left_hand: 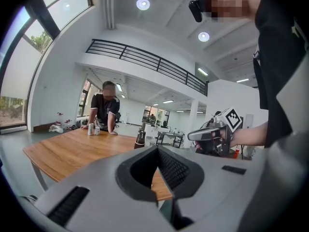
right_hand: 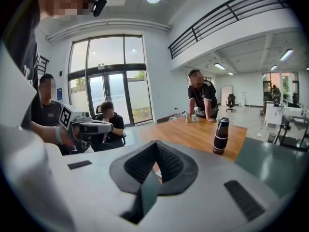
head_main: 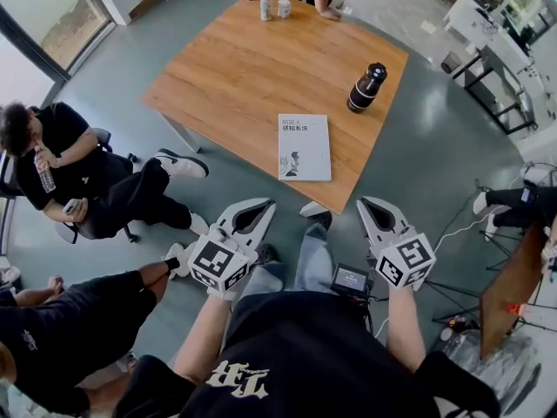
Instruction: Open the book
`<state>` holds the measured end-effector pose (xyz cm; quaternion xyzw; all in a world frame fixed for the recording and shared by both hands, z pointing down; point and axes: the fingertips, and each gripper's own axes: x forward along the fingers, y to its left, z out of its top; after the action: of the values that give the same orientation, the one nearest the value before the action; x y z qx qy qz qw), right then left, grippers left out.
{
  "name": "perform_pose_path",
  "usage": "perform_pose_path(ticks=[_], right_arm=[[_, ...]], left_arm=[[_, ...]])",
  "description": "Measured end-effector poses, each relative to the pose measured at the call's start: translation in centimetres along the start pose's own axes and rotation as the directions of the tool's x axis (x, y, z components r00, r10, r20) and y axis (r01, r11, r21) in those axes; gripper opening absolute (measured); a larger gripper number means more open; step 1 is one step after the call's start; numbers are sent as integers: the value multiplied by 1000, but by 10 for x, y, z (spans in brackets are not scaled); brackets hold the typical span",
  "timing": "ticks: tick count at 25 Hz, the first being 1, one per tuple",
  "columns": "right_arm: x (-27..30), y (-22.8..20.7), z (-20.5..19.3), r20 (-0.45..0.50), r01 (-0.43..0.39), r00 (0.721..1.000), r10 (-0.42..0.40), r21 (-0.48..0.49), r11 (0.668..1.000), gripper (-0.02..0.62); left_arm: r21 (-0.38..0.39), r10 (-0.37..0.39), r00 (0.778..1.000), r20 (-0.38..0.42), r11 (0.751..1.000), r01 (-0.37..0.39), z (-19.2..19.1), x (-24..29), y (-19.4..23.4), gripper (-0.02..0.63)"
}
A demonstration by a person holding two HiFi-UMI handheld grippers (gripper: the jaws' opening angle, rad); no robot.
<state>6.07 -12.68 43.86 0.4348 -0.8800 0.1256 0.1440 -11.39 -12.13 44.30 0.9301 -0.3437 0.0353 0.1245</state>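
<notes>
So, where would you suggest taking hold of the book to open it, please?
Probably the front cover's right edge, approached from the right: the book lies flat and closed on the table, and its upright title suggests the spine is left.

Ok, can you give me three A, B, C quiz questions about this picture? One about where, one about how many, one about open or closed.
1. Where is the book? A on the table's near edge, B on the floor, C on a chair.
2. How many cans stand at the far end? A one, B two, C five.
3. The book is A open, B closed, C torn.
Answers: A, it lies flat on the wood; B, two stand side by side; B, its cover faces up.
</notes>
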Motion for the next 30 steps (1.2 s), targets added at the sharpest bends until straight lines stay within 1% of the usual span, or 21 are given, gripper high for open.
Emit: perform_pose_path(ticks=[4,8,10,13,15,17,20,22,24,26,28,30], right_arm=[[10,-19,-7,-18,-16,1000,16,-1,1000,-15],[17,-45,-9,-23,-27,999,27,8,1000,-15],[16,-55,-13,-30,-24,999,25,25,999,-15],[12,-69,-21,-49,-16,999,18,40,999,-15],[9,-80,-25,-56,-6,998,9,49,999,-15],[3,-90,-31,-59,9,998,-5,67,998,-15],[-7,-102,-42,-70,35,997,-29,91,995,-15],[-16,-109,-50,-79,57,996,-49,103,993,-15],[-26,-115,-58,-84,84,994,-75,119,989,-15],[-36,-121,-65,-87,111,991,-100,135,985,-15],[-45,-127,-72,-92,139,988,-126,149,979,-15],[-55,-132,-80,-100,166,983,-151,163,973,-15]], left_arm=[[45,-5,998,-60,999,8,-12,24,2,8],[168,-17,991,-132,985,39,-26,63,5,8],[207,-33,983,-180,976,70,-36,83,5,8],[265,-55,961,-270,956,129,-57,114,5,8],[314,-55,941,-335,935,166,-75,135,7,8],[377,-38,916,-400,904,203,-95,154,9,8],[461,-14,874,-485,846,269,-126,182,9,9],[502,-5,847,-532,804,320,-148,199,7,9],[525,-1,817,-576,766,370,-171,214,5,9],[531,4,782,-623,737,419,-196,228,4,15],[526,12,744,-668,715,461,-220,240,6,46],[520,23,714,-700,701,488,-239,250,9,55]])
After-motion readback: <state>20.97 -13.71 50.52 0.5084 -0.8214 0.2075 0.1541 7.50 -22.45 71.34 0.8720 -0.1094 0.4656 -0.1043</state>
